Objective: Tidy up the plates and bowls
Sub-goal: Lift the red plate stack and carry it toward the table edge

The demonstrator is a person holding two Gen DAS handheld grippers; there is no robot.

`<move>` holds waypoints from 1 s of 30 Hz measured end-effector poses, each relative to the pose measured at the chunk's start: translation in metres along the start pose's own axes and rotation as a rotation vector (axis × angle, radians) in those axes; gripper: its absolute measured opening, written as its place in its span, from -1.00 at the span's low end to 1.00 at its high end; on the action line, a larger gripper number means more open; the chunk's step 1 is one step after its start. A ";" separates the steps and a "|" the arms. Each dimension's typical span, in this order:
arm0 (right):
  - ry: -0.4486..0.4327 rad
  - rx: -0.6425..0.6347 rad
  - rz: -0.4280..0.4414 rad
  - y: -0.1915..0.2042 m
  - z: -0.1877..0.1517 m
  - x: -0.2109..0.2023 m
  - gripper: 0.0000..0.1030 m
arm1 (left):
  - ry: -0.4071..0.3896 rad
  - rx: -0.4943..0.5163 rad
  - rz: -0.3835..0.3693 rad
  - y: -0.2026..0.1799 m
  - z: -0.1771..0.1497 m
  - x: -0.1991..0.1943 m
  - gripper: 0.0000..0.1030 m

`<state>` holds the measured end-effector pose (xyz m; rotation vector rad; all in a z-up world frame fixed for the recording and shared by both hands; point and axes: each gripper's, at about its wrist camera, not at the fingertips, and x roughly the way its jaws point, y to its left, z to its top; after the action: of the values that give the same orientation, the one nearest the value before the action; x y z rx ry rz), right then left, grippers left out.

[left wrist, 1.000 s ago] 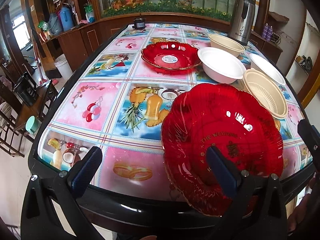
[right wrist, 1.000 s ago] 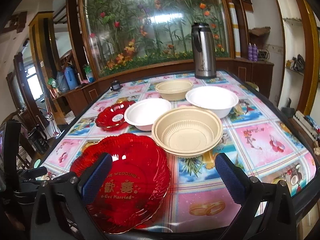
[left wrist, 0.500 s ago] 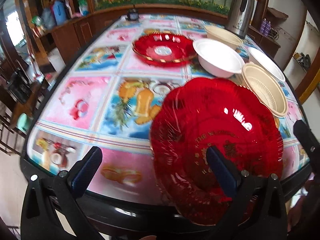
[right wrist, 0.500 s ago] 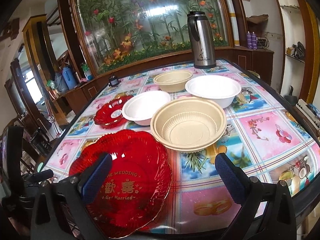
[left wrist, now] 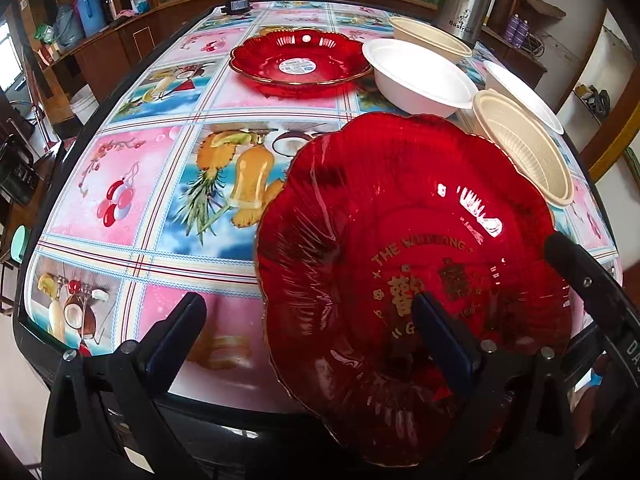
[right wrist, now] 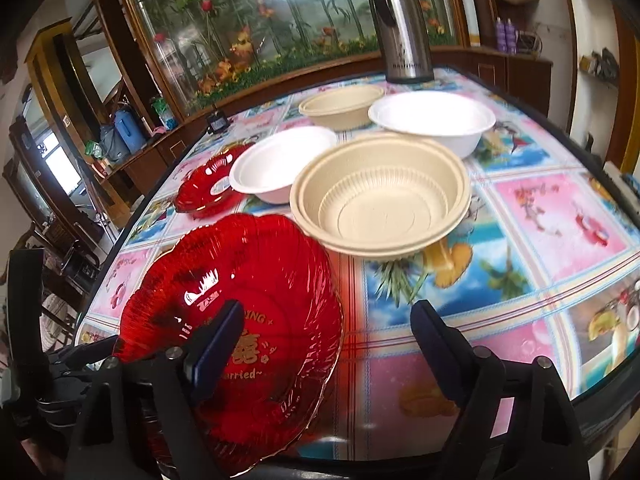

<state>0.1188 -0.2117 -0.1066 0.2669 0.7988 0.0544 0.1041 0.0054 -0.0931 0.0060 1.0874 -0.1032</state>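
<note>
**Nothing stacked yet, wedding plate in play at the near edge**

Early going, by the look of it. Six pieces spread singly over the table (left wrist: 140, 184), not one nested in another. Near red plate (left wrist: 400, 240) right up front, tilted, its near rim hanging past the table edge. Far red plate (left wrist: 300, 60) flat on the cloth well beyond it, the likely partner for a stack.

Left gripper (left wrist: 308, 302) spread wide, clamping nothing, its right finger crossing the face of the near plate. Right gripper (right wrist: 328, 308) equally wide, its left finger over the same plate from the other side. Hard to tell what carries the plate: no squeeze from either claw on show.

On to the wares. Both plates translucent red, glossy, scalloped like a flower, with fine radial ribs and a thin gold rim. Gold lettering in the near one, a paper label in the far one. Ribbed beige bowl (right wrist: 380, 196) close behind: matte, thin-walled, stepped rim, apparently light. White bowl (right wrist: 280, 164) and second white bowl (right wrist: 432, 120): smooth, pulpy, wide flat lips. Far beige bowl (right wrist: 340, 106) at the back, beside a steel flask (right wrist: 400, 28).

Left to do, as judged: red on red, white in white, beige in beige.
</note>
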 end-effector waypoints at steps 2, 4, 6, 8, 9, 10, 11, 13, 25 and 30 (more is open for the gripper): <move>0.021 0.000 0.001 0.001 -0.001 0.004 0.52 | 0.007 -0.004 -0.007 0.002 -0.001 0.002 0.81; 0.044 0.002 0.005 0.001 -0.002 0.009 0.44 | 0.012 -0.005 -0.011 0.004 -0.001 0.003 0.56; 0.064 0.007 0.008 0.002 -0.003 0.013 0.29 | 0.023 -0.003 -0.013 0.005 -0.001 0.007 0.27; 0.096 0.014 0.012 0.002 -0.005 0.020 0.09 | 0.016 0.003 -0.008 0.006 -0.001 0.007 0.10; 0.111 0.018 0.013 0.002 -0.006 0.023 0.03 | 0.011 0.007 -0.008 0.006 -0.001 0.007 -0.03; 0.132 0.026 0.017 0.001 -0.007 0.027 -0.15 | 0.009 0.009 -0.010 0.006 -0.001 0.006 -0.17; 0.144 0.031 0.020 0.000 -0.008 0.030 -0.37 | 0.006 0.012 -0.012 0.006 -0.001 0.006 -0.22; 0.158 0.033 0.023 0.000 -0.009 0.033 -0.58 | -0.003 0.027 -0.029 0.004 -0.001 0.006 -0.43; 0.147 0.019 -0.011 0.005 -0.010 0.034 -0.71 | -0.039 0.052 -0.050 0.008 0.002 0.004 -0.59; 0.155 0.011 -0.018 0.016 -0.008 0.037 -0.71 | -0.060 0.035 -0.029 0.021 0.006 0.000 -0.63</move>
<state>0.1396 -0.1893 -0.1334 0.2684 0.9554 0.0542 0.1114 0.0263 -0.0909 0.0187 1.0261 -0.1476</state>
